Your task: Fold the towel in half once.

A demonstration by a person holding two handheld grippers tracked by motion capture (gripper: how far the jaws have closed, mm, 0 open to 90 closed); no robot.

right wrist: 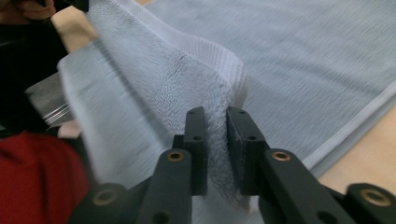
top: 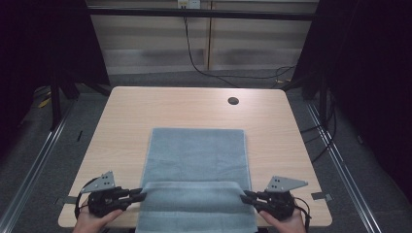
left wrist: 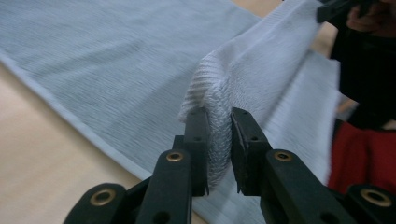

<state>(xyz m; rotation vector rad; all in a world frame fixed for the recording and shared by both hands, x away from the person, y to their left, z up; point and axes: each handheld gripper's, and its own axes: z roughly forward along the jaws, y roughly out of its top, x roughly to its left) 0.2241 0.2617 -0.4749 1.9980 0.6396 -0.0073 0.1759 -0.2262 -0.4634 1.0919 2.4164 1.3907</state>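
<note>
Grey towel [top: 197, 160] spread flat on a wooden table [top: 126, 111], near edge folded back toward the far side into a raised band [top: 192, 194]. Left gripper [top: 137, 195] at the band's left end, right gripper [top: 248, 198] at its right end, both pointing inward along the fold, each in a hand [top: 90, 221] at the near table edge.

From the left gripper view: left gripper [left wrist: 219, 140] with towel corner [left wrist: 219, 93] between its fingers [left wrist: 198, 135], cloth bunched in the gap and rising beyond the tips. Fingers a little apart, cloth filling the space; touching one pad for sure, firm pinch on both sides not clear. Flat towel layer beyond and to the left of the tips, bare table further left.

From the right gripper view: right gripper [right wrist: 215, 140] likewise with the other corner [right wrist: 210, 84] threaded between its fingers [right wrist: 196, 140], ribbed hem just past the tips. Small gap here too, cloth loose in it rather than squeezed hard. Flat towel beyond and to the right, table at the lower right corner.
</note>
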